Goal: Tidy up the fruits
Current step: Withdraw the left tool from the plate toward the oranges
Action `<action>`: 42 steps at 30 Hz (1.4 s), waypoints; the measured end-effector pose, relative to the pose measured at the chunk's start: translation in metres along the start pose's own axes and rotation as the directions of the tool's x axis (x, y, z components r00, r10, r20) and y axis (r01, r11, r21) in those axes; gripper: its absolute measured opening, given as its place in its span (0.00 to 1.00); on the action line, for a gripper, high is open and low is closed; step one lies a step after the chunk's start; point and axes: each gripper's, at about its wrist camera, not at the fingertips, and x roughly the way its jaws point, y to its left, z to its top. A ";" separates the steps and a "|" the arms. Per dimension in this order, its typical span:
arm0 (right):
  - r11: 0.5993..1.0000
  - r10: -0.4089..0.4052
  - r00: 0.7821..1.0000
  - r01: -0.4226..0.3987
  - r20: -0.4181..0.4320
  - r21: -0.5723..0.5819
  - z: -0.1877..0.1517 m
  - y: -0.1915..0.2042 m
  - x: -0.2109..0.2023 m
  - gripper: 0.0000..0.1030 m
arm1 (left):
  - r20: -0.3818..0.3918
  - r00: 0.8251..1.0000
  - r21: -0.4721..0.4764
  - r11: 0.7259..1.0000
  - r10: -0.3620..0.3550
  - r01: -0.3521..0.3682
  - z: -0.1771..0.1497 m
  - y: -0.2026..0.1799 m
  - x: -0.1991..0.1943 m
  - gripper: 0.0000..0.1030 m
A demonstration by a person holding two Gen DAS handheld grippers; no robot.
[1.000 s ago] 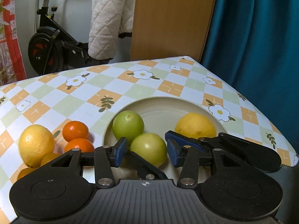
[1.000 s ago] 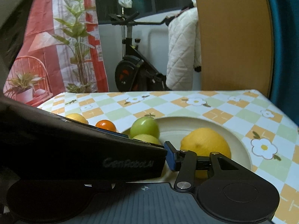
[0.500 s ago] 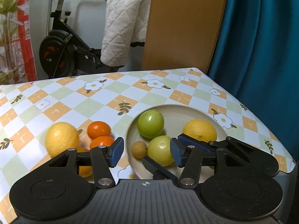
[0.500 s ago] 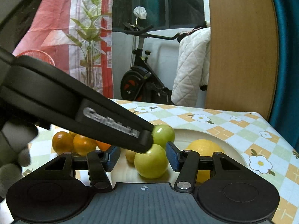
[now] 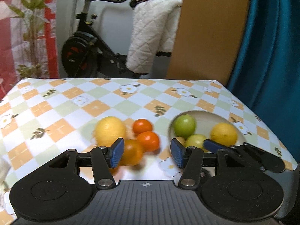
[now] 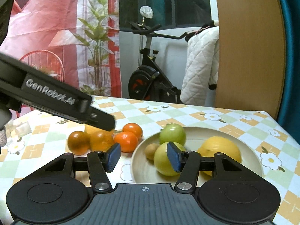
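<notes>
Both tongs are spread and pinch nothing: the left gripper hangs over the cloth by the loose fruit, the right gripper at the plate's near rim, one pad in front of the near green fruit; both have just been opening. By my judgement the sorting is about half done. The plate holds two green fruits, a small brown one and a lemon, long axis lying roughly left to right. On the table beside it still wait the oranges and, farthest, a second lemon behind them, its axis too blurred to tell
</notes>
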 end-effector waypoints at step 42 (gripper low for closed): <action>0.991 0.092 0.995 -0.096 -0.049 -0.093 0.003 0.041 0.011 0.45 | 0.002 1.000 -0.163 0.987 0.003 -0.003 -0.017 0.056 -0.013 0.55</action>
